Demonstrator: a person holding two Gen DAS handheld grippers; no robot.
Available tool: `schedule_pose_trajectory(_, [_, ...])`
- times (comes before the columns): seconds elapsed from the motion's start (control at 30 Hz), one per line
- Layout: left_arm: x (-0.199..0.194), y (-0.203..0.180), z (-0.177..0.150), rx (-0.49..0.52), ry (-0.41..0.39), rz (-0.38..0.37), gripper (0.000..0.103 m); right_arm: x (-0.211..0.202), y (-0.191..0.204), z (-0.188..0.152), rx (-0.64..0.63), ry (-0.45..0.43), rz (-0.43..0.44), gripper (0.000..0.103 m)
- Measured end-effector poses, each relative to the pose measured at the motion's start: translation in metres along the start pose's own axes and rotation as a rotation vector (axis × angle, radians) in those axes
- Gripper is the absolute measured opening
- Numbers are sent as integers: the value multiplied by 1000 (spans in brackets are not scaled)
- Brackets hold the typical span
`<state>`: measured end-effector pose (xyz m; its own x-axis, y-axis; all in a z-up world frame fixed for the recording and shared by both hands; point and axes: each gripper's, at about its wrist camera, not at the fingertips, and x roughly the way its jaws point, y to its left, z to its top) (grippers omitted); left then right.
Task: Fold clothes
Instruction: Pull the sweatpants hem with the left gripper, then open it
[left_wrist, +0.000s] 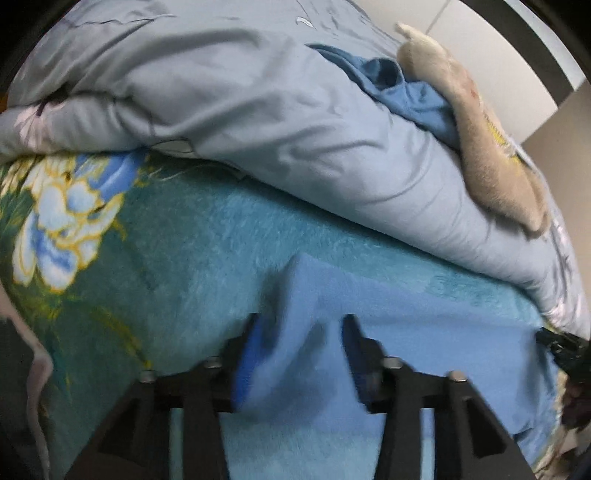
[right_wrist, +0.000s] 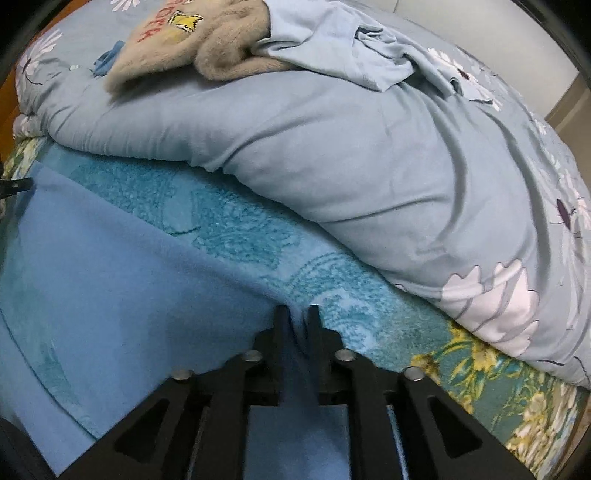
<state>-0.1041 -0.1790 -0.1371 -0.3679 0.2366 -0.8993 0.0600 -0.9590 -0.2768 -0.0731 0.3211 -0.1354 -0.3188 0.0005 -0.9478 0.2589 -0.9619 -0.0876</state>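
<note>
Teal floral blanket (right_wrist: 236, 236) covering the bed. Directly on it: blue garment (right_wrist: 110, 280) beneath the tool, bunched grey-blue duvet (right_wrist: 332, 147) beyond.

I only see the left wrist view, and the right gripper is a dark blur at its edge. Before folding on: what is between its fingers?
Observer: A raised fold of the blue garment stands in the narrow gap of the right gripper. I cannot tell whether it is pinched.
Operator: How does the garment lie over there?
Observer: Flat on the teal blanket, with its far edge running fairly straight up to the right gripper.
Operator: Anything on the quilt?
Observer: The beige fleecy item on the grey-blue quilt carries red lettering beside a yellow patch.
</note>
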Motion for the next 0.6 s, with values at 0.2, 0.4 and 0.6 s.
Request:
schedule_pose_trajectory(0.2, [-75,26,-61,-107,-97,8,59,-53,-19,-19,102,-132,17,51])
schedule_pose_trajectory(0.4, [-108,45,-173,-265,-132,17,59,-110,-38,-94,260,-222,97,53])
schedule_pose_trajectory(0.6, [-123,55,-253,-354,-95,-8,59,-145,-64,-217,488,-238,102,54])
